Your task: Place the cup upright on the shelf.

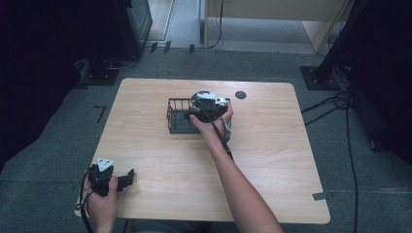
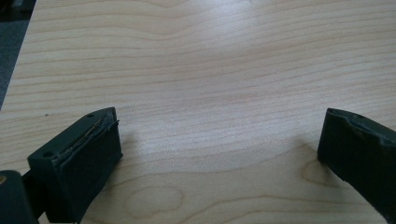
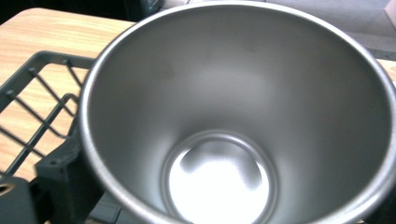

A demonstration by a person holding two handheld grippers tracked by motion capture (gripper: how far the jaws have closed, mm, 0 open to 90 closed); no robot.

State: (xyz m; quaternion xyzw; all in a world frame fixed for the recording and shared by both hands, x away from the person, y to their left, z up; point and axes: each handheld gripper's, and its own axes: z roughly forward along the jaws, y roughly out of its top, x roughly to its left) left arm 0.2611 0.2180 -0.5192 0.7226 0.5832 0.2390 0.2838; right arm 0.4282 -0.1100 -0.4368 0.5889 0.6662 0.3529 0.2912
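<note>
One steel cup gripped by right claw over one wire basket — left claw wide open, empty

A wire basket sits on the table just beyond centre, toward twelve o'clock. The right gripper is over the basket's three o'clock end with a metal cup between its jaws. The left gripper rests at the table's seven o'clock corner.

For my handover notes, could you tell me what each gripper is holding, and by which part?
The right gripper grips a steel cup at its rim, over the wire basket. The left gripper holds nothing.
</note>
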